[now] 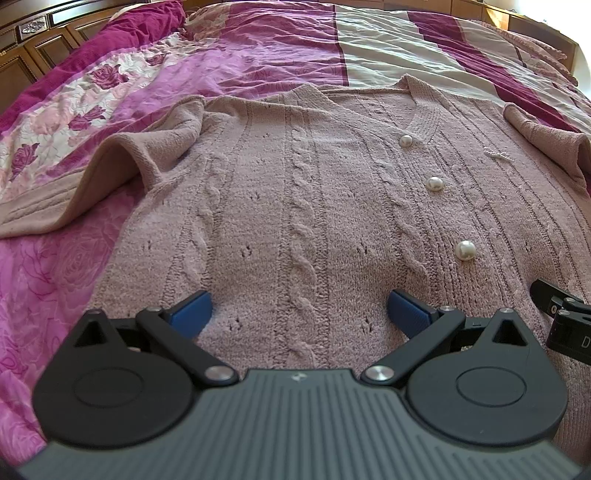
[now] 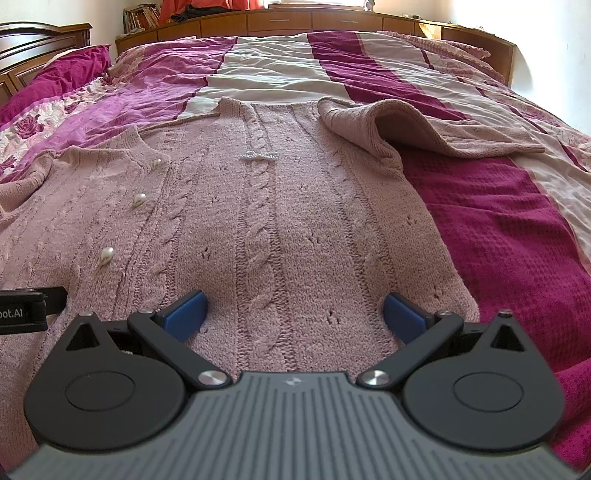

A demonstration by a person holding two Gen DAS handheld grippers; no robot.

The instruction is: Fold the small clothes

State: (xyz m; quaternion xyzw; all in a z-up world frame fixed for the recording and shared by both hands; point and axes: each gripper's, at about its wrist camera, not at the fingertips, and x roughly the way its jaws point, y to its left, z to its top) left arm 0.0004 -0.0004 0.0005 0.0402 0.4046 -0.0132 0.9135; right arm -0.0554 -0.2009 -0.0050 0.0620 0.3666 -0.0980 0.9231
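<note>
Two handheld grippers hang low over a knitted garment, jaws spread wide and gripping nothing. The left gripper (image 1: 299, 308) shows its blue fingertips (image 1: 192, 312) well apart above the lower front of a dusty-pink cable-knit cardigan (image 1: 314, 206); the right gripper (image 2: 293, 310) hovers in the same pose over the garment's other half, its blue pads (image 2: 402, 319) set either side of a cable rib. Each tool glimpses its partner at the frame edge — a black housing beside it, just above the knit.

The cardigan lies front-up and spread flat on a bed, neckline pointing away from the tools. Three pearl buttons (image 1: 435, 183) run down its placket below the V-neck, and a small bead bow (image 2: 259, 156) sits on the chest. One sleeve (image 1: 122, 173) is crumpled outward on the left; the other sleeve (image 2: 413, 127) lies bunched out to the right, its cuff gaping open.

Beneath is a bedspread (image 2: 509, 229) striped in magenta, cream and rose print — with a wooden headboard (image 2: 332, 18) and books (image 2: 142, 16) at the far wall.
</note>
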